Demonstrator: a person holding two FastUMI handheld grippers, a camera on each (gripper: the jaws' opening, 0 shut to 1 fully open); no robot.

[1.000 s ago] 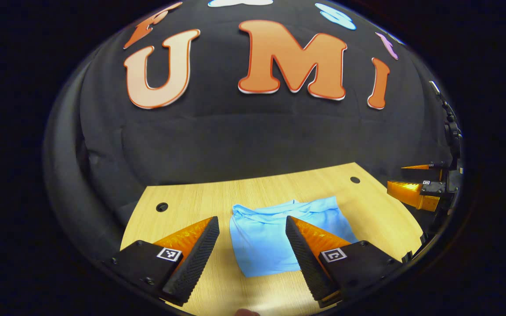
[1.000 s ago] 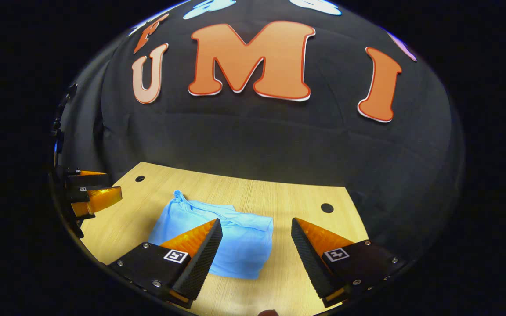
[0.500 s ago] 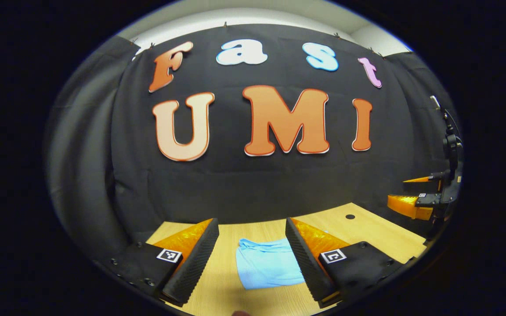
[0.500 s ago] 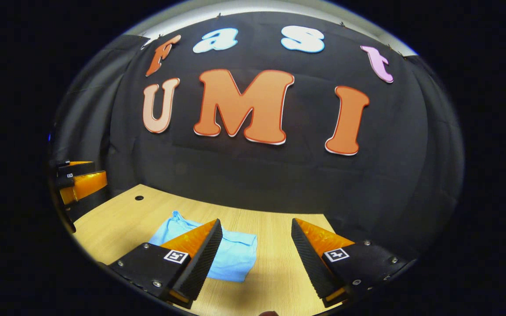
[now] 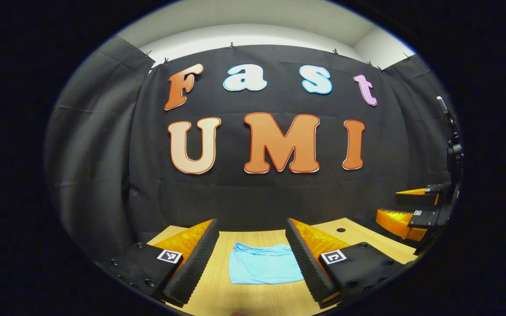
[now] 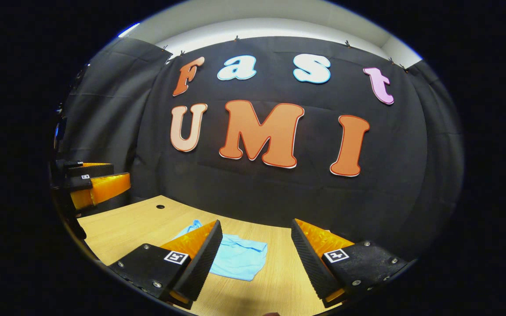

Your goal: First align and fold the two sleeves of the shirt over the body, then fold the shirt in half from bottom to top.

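**Folded Shirt Rests as Grippers Stand Clear**

The light-blue shirt (image 5: pixel 264 268) lies in a compact folded bundle on the wooden table (image 6: pixel 121 226). Left gripper (image 5: pixel 252 237) and right gripper (image 6: pixel 256 239), jaws spread and empty, hover above it, suggesting folding is complete.

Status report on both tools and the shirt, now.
Left tool open, off the shirt. Right tool open, holding nothing. Light blue shirt lies folded, compact, on the wooden table. Nothing in the way.

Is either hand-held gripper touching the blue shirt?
Apart. In the left gripper view, the folded blue shirt lies flat on the table beyond the open fingers.
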